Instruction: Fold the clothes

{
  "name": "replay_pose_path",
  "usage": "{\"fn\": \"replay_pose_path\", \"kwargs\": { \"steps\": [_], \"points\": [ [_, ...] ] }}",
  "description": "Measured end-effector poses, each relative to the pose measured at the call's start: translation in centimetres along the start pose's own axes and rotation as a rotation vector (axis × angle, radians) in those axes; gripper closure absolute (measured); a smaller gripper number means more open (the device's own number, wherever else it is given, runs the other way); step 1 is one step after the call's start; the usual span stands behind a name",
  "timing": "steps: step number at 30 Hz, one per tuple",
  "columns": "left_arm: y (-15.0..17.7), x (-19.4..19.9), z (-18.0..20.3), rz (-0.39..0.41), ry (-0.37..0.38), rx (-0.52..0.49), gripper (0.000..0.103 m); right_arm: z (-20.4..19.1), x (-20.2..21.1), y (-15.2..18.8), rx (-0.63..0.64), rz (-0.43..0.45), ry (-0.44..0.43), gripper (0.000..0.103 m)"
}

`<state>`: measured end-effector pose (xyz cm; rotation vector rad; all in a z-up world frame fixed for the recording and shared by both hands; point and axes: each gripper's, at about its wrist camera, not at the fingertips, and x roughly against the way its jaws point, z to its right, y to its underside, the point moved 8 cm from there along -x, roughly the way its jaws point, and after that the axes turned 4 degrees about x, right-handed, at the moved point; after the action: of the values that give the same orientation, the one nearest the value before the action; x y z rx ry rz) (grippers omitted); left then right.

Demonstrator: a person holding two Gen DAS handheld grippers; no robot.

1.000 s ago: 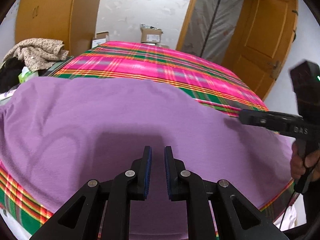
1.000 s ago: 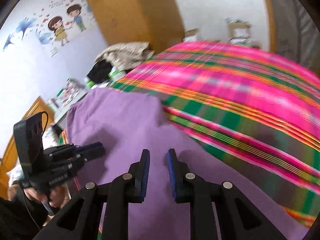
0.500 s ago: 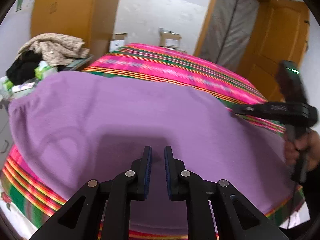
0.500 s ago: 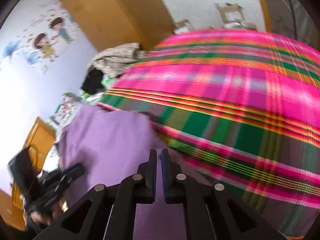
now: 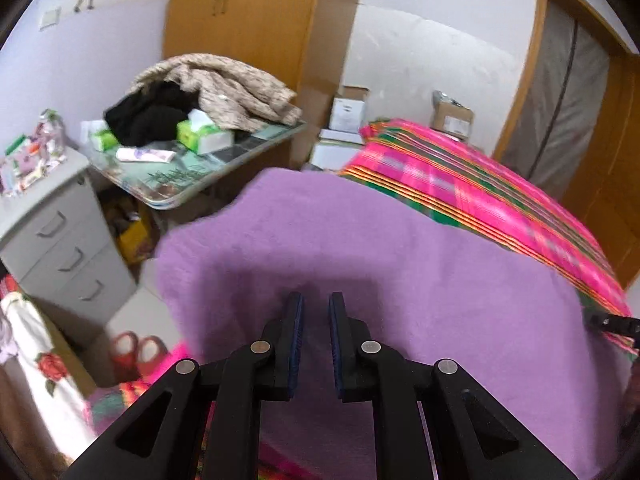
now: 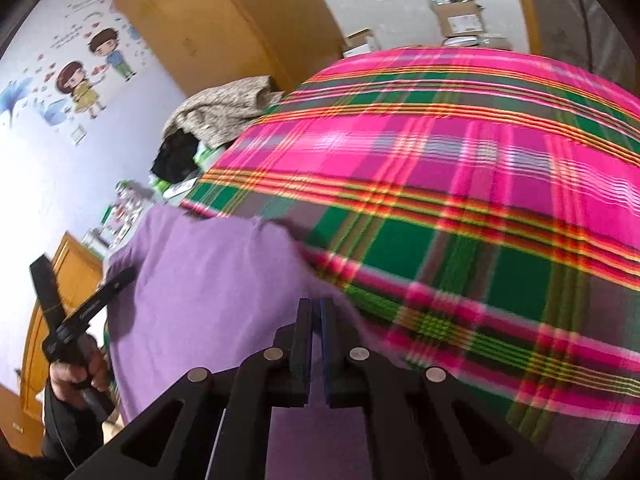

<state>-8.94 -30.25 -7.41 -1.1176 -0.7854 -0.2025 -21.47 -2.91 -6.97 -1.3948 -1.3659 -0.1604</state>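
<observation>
A purple garment [image 5: 400, 280] lies spread over the near part of a bed with a pink and green plaid cover [image 5: 460, 184]. My left gripper [image 5: 316, 312] hovers just over the garment near its left edge, open with a narrow gap and nothing pinched. In the right wrist view the garment [image 6: 208, 272] rises toward my right gripper [image 6: 316, 312], which is shut on its right edge beside the plaid cover [image 6: 460, 168]. The left gripper [image 6: 116, 284] shows at the far left, held by a hand [image 6: 76, 372]. The right gripper's tip [image 5: 612, 322] peeks in at the left view's right edge.
Left of the bed stands a glass-topped table [image 5: 208, 172] with a heap of clothes [image 5: 216, 88] and tissue boxes [image 5: 204, 136]. A grey drawer unit [image 5: 60, 236] and red slippers [image 5: 136, 352] sit on the floor. Cardboard boxes [image 5: 452, 116], a wardrobe [image 5: 244, 12] and a door [image 5: 612, 160] stand behind.
My right gripper has shut on the purple garment's right edge and the cloth now lifts toward it. The left gripper has swung left toward the garment's left edge, still open.
</observation>
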Motion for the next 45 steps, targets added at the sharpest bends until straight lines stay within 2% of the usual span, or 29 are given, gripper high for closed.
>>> {"fn": "replay_pose_path", "kwargs": {
  "steps": [1,4,7,9,11,12,14,17,22,26,27,30,32,34,35,37,40,45],
  "points": [
    [-0.1,0.1,-0.3,0.005,-0.014,-0.002,0.09,-0.4,0.2,-0.2,0.01,0.009,-0.003,0.096],
    [-0.4,0.8,-0.4,0.023,0.014,0.024,0.09,-2.8,0.7,-1.0,0.077,0.035,-0.037,0.096],
    [-0.8,0.3,-1.1,0.028,-0.02,0.015,0.09,-4.3,-0.7,-1.5,0.115,0.014,-0.054,0.096],
    [-0.5,-0.3,-1.7,0.006,-0.033,0.035,0.09,-4.2,-2.2,-1.6,0.116,-0.016,-0.053,0.096],
    [-0.4,-0.3,-1.8,0.008,-0.023,0.041,0.09,-2.7,-3.2,-1.8,0.056,-0.033,-0.042,0.098],
    [-0.3,-0.1,-1.9,0.014,-0.022,0.038,0.09,-1.8,-3.7,-1.9,0.019,-0.041,-0.035,0.102],
    [-0.4,0.0,-2.1,0.021,-0.02,0.042,0.09,-0.5,-3.5,-2.2,-0.029,-0.029,-0.013,0.102],
    [-0.5,0.1,-2.5,0.028,-0.016,0.057,0.09,-1.2,-2.5,-2.6,-0.009,-0.01,-0.011,0.097],
    [-0.7,0.3,-3.3,0.04,-0.009,0.084,0.09,-4.8,-3.4,-3.4,0.069,-0.007,-0.076,0.097],
    [-0.7,0.4,-3.9,0.042,0.005,0.11,0.09,-3.9,-5.7,-3.9,0.046,-0.037,-0.072,0.097],
    [-0.7,0.3,-4.1,0.04,0.013,0.117,0.09,-3.2,-6.1,-3.8,0.02,-0.042,-0.073,0.102],
    [-0.5,0.1,-4.2,0.037,0.039,0.124,0.09,-2.5,-6.5,-3.9,-0.007,-0.043,-0.102,0.103],
    [-0.4,-0.2,-4.4,0.031,0.06,0.133,0.09,-2.5,-6.2,-3.7,-0.003,-0.051,-0.088,0.103],
    [-0.6,-0.2,-4.4,0.024,0.069,0.153,0.09,-3.1,-5.3,-3.4,0.013,-0.048,-0.071,0.097],
    [-0.8,0.1,-4.3,0.025,0.069,0.157,0.09,-3.5,-4.5,-3.3,0.029,-0.037,-0.073,0.097],
    [-1.2,1.4,-4.0,0.062,0.071,0.145,0.09,-4.4,-2.8,-2.8,0.053,-0.013,-0.079,0.097],
    [-1.4,2.7,-4.0,0.092,0.075,0.144,0.09,-4.9,-0.5,-1.5,0.082,0.015,-0.071,0.096],
    [-0.6,2.8,-4.4,0.068,0.064,0.165,0.09,-4.2,2.0,2.2,0.096,0.006,-0.038,0.096]
  ]
}}
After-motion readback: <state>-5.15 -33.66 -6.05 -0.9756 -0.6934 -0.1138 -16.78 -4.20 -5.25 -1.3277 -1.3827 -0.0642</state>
